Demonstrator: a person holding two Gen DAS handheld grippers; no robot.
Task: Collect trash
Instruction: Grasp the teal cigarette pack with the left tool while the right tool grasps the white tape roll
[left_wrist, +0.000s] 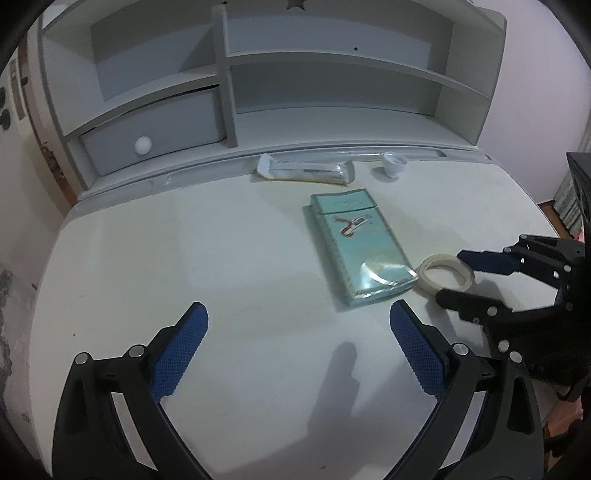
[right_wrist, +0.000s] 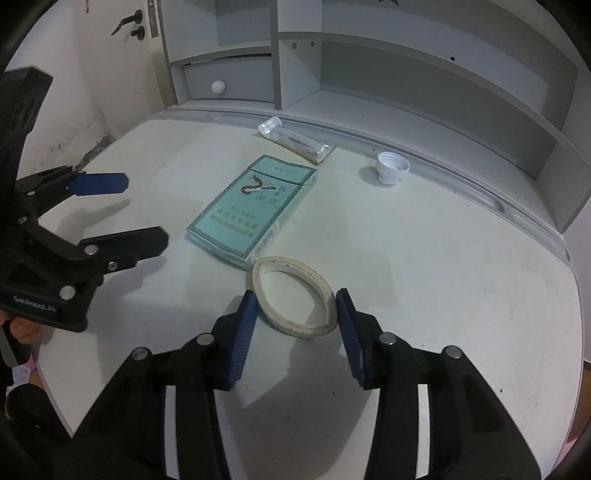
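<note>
A flattened ring of pale tape (right_wrist: 288, 261) lies on the white table (right_wrist: 424, 277), squeezed into a pointed oval between the blue pads of my right gripper (right_wrist: 296, 293), which is shut on it. The left wrist view shows the same tape ring (left_wrist: 423, 275) with the right gripper (left_wrist: 450, 275) on either side of it. Just beyond the ring lies a teal cigarette pack (right_wrist: 251, 206) (left_wrist: 354, 243). My left gripper (left_wrist: 298, 306) (right_wrist: 144, 211) hangs open over bare table, left of the pack, with nothing between its fingers.
A crumpled white tube (left_wrist: 306, 171) (right_wrist: 297, 140) and a small white bottle cap (left_wrist: 393, 166) (right_wrist: 391, 168) lie near the table's back edge. Behind them stands a grey shelf unit (right_wrist: 406, 74) with a drawer and white knob (left_wrist: 143, 144). A hand (right_wrist: 22, 328) grips the left tool.
</note>
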